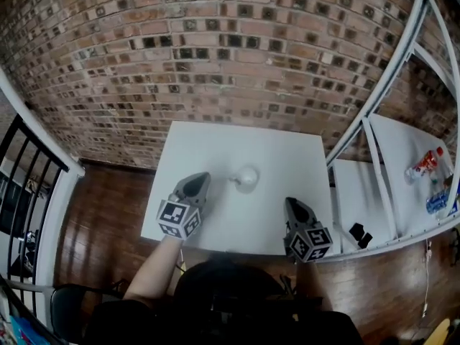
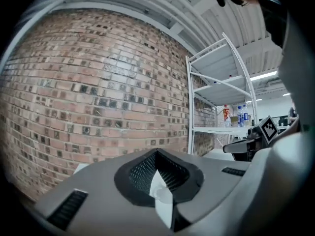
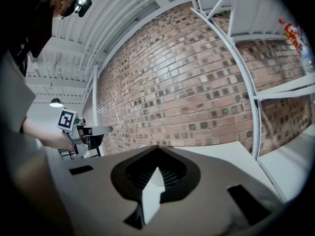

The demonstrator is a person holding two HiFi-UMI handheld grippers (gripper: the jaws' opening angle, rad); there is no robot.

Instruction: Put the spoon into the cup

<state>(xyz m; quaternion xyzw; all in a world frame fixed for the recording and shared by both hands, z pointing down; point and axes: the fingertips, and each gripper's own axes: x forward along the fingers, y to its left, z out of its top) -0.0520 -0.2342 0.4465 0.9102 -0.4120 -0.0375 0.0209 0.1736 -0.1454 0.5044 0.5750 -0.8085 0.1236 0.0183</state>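
The spoon [image 1: 233, 180] apparently already in the cup [image 1: 248, 177], near the middle of the table [image 1: 287, 157]. Both closed on nothing: the left tool [image 1: 203, 179] just beside the cup, the right tool [image 1: 291, 204] near the front edge. Risk: a careless left swing tipping the cup.

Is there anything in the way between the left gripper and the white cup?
No, nothing visible. Only bare white table lies between the left gripper and the cup, which stands just to the side of its tip.
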